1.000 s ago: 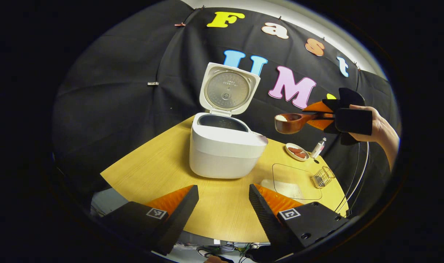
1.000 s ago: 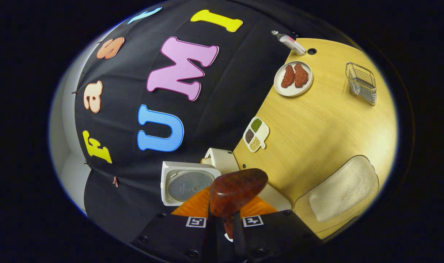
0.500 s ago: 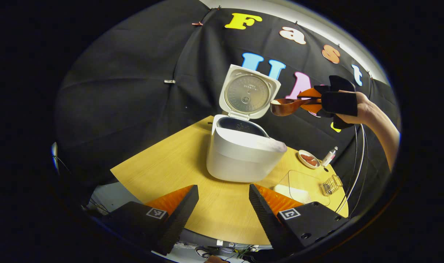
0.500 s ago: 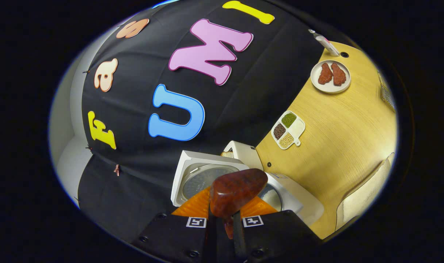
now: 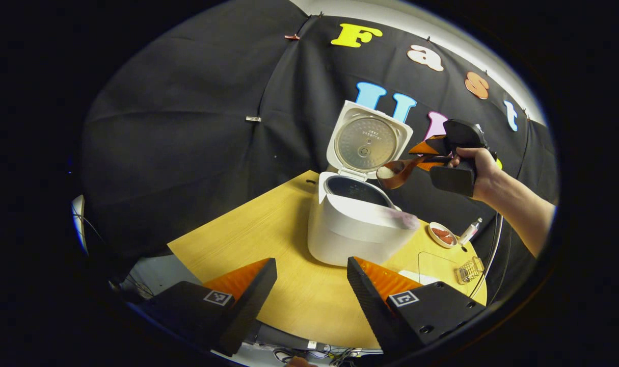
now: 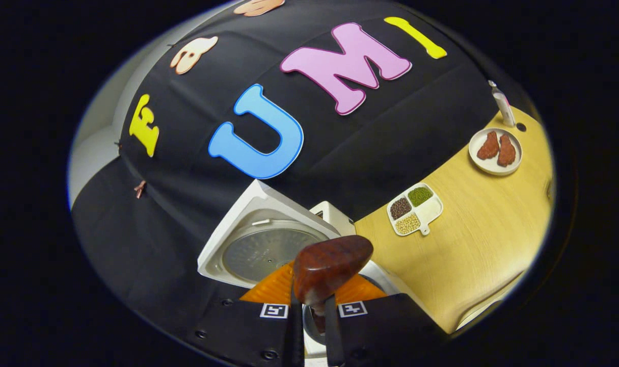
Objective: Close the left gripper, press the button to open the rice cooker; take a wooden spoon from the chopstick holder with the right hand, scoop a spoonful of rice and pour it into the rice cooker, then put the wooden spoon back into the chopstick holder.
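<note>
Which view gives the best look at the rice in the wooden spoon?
The left gripper view: it sees the wooden spoon side-on over the open rice cooker, its bowl tilted and white rice visible. The right gripper view shows just the underside of the spoon, held by the right gripper, so no rice.

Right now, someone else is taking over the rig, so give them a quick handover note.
Left gripper: open, empty, low over the table's near edge.
Right gripper: shut on the spoon, tipped bowl-down over the cooker's pot, some rice in it.
Cooker: lid up, so the button press is done; spoon taken and rice scooped.
Left: finish the pour, then return the spoon to the chopstick holder.
</note>
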Motion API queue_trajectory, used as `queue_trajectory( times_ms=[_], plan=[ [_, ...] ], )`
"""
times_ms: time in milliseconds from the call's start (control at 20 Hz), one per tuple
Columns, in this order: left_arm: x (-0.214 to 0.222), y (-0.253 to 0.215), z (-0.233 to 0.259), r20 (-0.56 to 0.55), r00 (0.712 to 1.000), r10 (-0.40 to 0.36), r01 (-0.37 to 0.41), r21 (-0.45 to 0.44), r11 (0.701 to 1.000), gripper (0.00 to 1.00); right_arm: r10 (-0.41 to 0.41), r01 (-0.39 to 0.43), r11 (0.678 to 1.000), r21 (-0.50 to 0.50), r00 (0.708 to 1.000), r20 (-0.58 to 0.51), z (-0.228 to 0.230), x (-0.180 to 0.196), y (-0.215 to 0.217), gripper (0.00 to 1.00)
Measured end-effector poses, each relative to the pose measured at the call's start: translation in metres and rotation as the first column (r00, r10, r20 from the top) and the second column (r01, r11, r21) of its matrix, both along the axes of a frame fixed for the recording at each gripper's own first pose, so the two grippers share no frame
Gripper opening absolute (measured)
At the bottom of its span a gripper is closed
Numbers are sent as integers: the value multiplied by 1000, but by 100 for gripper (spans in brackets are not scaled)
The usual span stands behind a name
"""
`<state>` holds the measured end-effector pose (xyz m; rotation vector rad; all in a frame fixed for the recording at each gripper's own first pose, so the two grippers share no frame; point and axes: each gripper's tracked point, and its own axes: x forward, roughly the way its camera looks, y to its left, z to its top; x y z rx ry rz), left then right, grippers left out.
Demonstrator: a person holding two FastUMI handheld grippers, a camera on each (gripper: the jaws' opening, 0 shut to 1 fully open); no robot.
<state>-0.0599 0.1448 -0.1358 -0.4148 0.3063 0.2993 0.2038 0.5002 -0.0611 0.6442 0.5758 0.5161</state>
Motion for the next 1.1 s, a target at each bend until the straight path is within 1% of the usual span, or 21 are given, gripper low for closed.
queue_trajectory(
  times_ms=[100, 250, 400, 500, 600, 750, 850, 950, 1050, 1100],
  plan=[
    [-2, 0, -7, -13, 1000, 3, -3, -12, 1000, 96, 29, -25, 998, -59, 997, 74, -8, -3, 6, 21],
    [1, 0, -11, -27, 1000, -2, 2, -8, 1000, 96, 101, -81, 988, -133, 983, 154, -20, -10, 16, 21],
    [2, -4, -16, -35, 999, -19, 19, 0, 1000, 96, 180, -139, 971, -195, 961, 211, -28, -21, 24, 21],
    [3, -6, -19, -39, 999, -28, 28, 1, 1000, 96, 230, -172, 958, -231, 938, 257, -28, -25, 30, 21],
    [8, -11, -21, -43, 998, -36, 36, -2, 999, 96, 292, -205, 939, -278, 899, 327, -21, -35, 37, 21],
    [11, -13, -24, -49, 998, -39, 39, 7, 999, 96, 387, -240, 898, -368, 829, 403, -21, -46, 42, 20],
    [11, -16, -27, -50, 998, -39, 39, -1, 999, 96, 431, -250, 876, -413, 792, 433, -20, -53, 43, 21],
    [12, -22, -28, -48, 998, -40, 40, -14, 999, 96, 461, -254, 860, -442, 758, 462, -17, -57, 42, 21],
    [12, -27, -29, -47, 998, -42, 41, -23, 999, 96, 496, -257, 842, -474, 715, 493, -12, -60, 44, 21],
    [11, -29, -30, -49, 998, -43, 42, -24, 999, 96, 515, -263, 832, -489, 693, 505, -11, -65, 45, 16]
  ],
)
